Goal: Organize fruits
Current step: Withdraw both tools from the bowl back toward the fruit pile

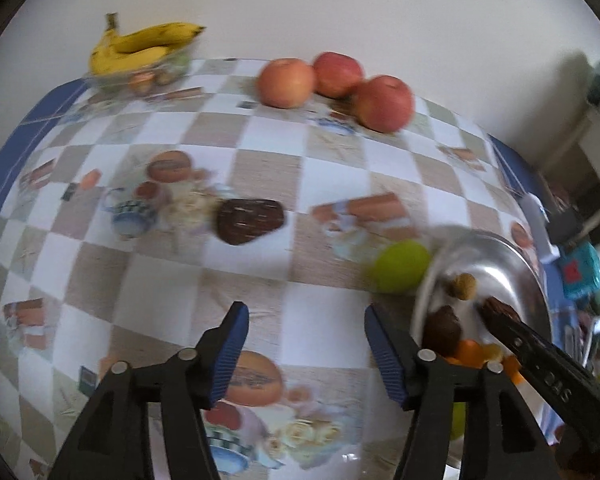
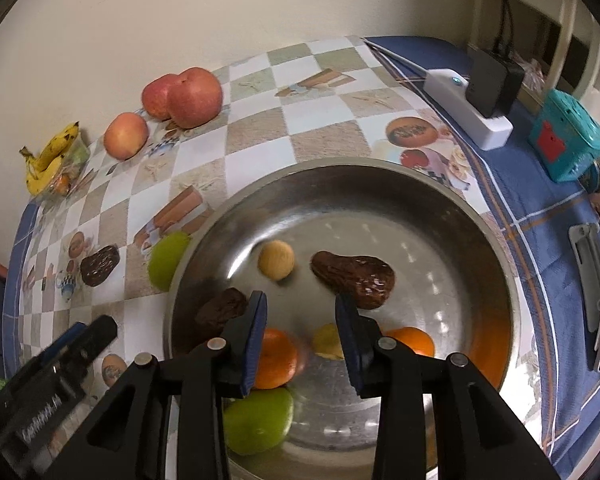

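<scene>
A steel bowl (image 2: 440, 216) holds a walnut (image 2: 276, 259), two dark brown fruits (image 2: 356, 278), two oranges (image 2: 276, 358), a yellow fruit and a green apple (image 2: 258, 420). My right gripper (image 2: 302, 324) is open and empty, hovering over the bowl. My left gripper (image 1: 306, 332) is open and empty above the checked tablecloth, left of the bowl (image 1: 512, 256). A green fruit (image 1: 402, 266) lies beside the bowl's left rim. A dark brown fruit (image 1: 250, 220) lies mid-table. Three red apples (image 1: 336, 86) sit at the back.
Bananas (image 1: 144, 46) rest on a clear container of fruit at the back left. A white power strip with black adapter (image 2: 476, 100), a teal box (image 2: 566, 136) and a phone lie on the blue cloth to the right.
</scene>
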Tool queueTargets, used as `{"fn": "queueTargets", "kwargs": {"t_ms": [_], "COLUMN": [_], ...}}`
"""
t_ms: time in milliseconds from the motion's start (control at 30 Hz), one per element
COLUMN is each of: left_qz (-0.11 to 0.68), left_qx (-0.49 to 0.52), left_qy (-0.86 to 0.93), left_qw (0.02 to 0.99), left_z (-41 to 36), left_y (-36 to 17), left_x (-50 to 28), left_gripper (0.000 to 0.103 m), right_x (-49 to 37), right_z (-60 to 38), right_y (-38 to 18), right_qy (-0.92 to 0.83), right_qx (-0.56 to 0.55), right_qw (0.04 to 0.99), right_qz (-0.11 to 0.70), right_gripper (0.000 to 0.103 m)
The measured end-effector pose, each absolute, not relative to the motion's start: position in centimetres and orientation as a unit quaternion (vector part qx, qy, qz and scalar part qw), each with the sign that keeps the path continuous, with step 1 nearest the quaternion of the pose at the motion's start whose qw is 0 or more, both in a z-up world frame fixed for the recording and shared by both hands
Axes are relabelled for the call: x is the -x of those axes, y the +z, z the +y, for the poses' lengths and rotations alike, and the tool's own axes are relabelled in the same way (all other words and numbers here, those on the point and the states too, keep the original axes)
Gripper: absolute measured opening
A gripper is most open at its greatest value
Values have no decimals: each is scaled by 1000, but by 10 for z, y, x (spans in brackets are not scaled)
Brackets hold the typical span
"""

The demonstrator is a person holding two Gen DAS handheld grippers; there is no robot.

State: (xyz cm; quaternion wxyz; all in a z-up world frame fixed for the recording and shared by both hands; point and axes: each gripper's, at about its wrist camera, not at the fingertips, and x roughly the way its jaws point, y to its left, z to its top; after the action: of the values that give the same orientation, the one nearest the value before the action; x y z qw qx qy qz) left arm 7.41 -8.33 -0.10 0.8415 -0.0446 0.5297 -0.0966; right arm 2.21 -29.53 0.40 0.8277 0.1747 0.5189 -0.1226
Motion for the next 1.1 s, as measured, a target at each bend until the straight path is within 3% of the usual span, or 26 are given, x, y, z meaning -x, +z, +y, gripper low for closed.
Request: {"fn": "queueTargets", "kwargs": {"t_ms": [67,167,200,433,500,533,967,1100], "left_qz": [531,529,528,511,511,512,512,528], "left_qx": [48,54,58,34,28,30,87,147], "left_qy": [-79,-51,-47,-17,-7,-5,5,-36], "left_qw": [843,845,846,859,859,858,855,836], "left_z": [-76,-68,-66,-63,-60,-59,-16,2], "left_y": [-2,-5,-5,-1,-2,-3,-5,-6], "left_x": [-76,-77,-78,-78,-79,-79,-102,-115], "left_gripper": [79,94,96,103,103,103,103,103], "right_x": [-23,-23,-23,-25,-25,-25,-40,-54], "right_z": [-292,-289,-288,-281,-280,-279,-257,-245], "right_y": [4,4,4,0,1,2,14,23], "right_qy": [-121,-122,-124,-120,-121,-120,-78,-52], "right_qx": [-169,-161,-158,-140,-138,-139,-121,-116], "right_qw": [830,832,832,837,842,843,863,872], "right_qz": [518,516,517,515,507,505,484,474], "right_gripper": [43,78,82,83,98,99,98,98]}}
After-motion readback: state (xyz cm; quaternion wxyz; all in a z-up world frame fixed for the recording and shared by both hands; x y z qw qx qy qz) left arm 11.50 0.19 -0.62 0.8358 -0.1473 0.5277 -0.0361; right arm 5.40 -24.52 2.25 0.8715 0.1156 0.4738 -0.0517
